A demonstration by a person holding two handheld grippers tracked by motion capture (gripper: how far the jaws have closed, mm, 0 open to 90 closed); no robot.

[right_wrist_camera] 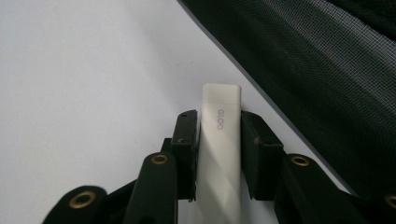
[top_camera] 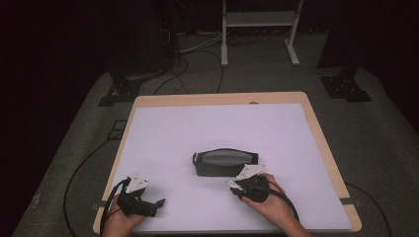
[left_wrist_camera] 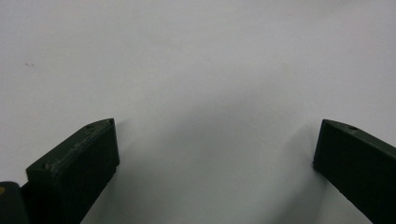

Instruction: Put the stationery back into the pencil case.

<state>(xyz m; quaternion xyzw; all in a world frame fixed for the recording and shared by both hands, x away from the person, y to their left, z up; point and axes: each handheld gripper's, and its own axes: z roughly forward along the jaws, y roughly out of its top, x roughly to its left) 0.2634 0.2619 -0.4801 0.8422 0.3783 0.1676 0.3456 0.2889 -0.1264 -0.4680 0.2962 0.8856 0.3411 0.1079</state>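
Right tongs [right_wrist_camera: 218, 154] pinch a white flat plastic stick [right_wrist_camera: 219, 140] on the bench [top_camera: 163, 133], just beside a black mesh pouch [top_camera: 225, 163], probably to lift it in; left tongs [left_wrist_camera: 215, 154] rest spread, holding nothing

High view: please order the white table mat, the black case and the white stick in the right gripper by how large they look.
Largest to smallest:
1. White table mat
2. Black case
3. White stick, small and partly hidden by the right gripper; its full length cannot be judged.
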